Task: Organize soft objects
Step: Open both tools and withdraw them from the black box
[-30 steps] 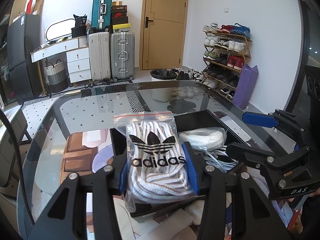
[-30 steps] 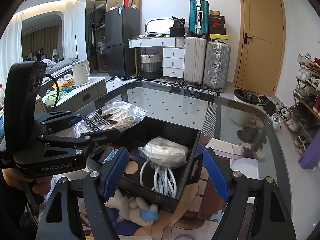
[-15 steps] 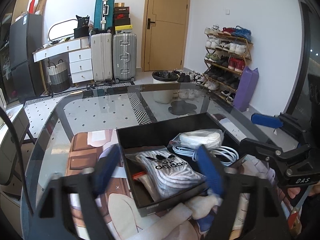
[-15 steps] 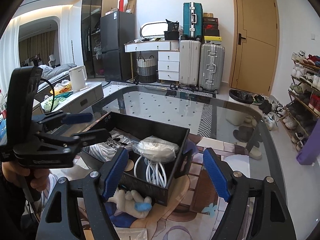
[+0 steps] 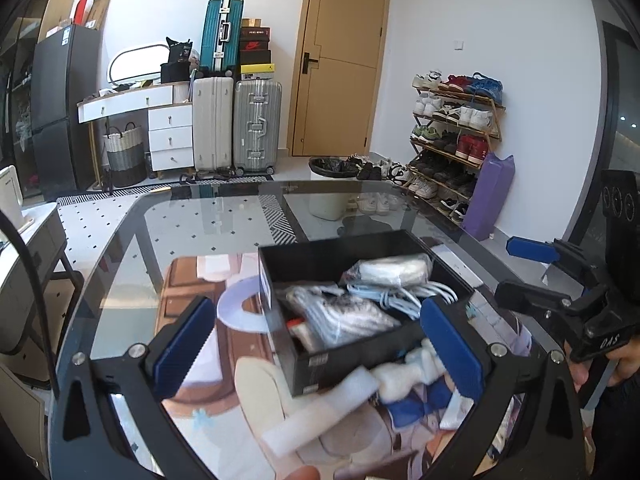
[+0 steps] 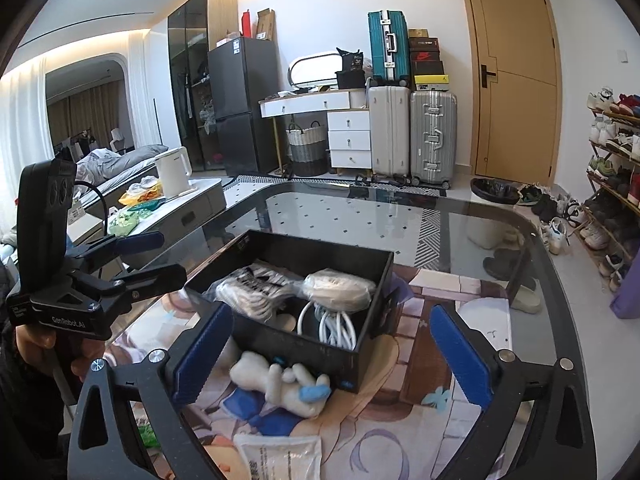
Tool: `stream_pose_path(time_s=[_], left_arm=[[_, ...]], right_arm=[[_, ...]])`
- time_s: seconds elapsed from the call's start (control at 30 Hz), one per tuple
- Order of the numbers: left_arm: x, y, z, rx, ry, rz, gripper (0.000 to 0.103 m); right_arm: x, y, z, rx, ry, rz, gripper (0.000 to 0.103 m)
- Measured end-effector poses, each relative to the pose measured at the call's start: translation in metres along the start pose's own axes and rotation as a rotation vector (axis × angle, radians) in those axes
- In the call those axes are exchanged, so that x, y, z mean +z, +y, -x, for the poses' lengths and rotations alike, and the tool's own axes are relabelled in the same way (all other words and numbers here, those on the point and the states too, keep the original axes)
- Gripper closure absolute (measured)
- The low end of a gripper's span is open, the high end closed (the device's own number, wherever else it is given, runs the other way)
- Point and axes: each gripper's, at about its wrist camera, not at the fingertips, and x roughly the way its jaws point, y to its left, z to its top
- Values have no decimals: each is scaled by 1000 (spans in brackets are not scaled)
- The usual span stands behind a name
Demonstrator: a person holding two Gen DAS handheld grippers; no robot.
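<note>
Black and open at the top, the shallow cardboard box (image 6: 288,300) stands on the glass table (image 6: 460,216). Inside it lies the clear plastic bag of striped white laces (image 6: 250,290), at the left side, beside a bagged white bundle (image 6: 340,290) and a coil of white cable (image 6: 336,326). A small cream plush toy (image 6: 280,380) lies just before the box. The left gripper (image 5: 320,344) is spread wide and holds nothing. The right gripper (image 6: 332,354) is also wide and holds nothing.
</note>
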Motion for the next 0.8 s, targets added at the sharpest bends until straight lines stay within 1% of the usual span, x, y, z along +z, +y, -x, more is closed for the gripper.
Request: stream_pose_path(time_s=[0.1, 0.23, 0.47, 0.63, 0.8], left_arm=[[-8, 0, 6, 12, 1, -7, 0], [-15, -1, 13, 9, 9, -16, 0], [-26, -4, 27, 22, 2, -34, 0], [-33, -6, 34, 31, 5, -46, 0], [-43, -10, 38, 29, 17, -61, 0]], right_arm=[[-6, 4, 5, 2, 9, 16, 1], [-18, 12, 7, 6, 38, 37, 1], [-39, 14, 17, 11, 51, 49, 1], [-45, 14, 19, -5, 67, 60, 1], [-46, 15, 23, 1, 74, 70, 1]])
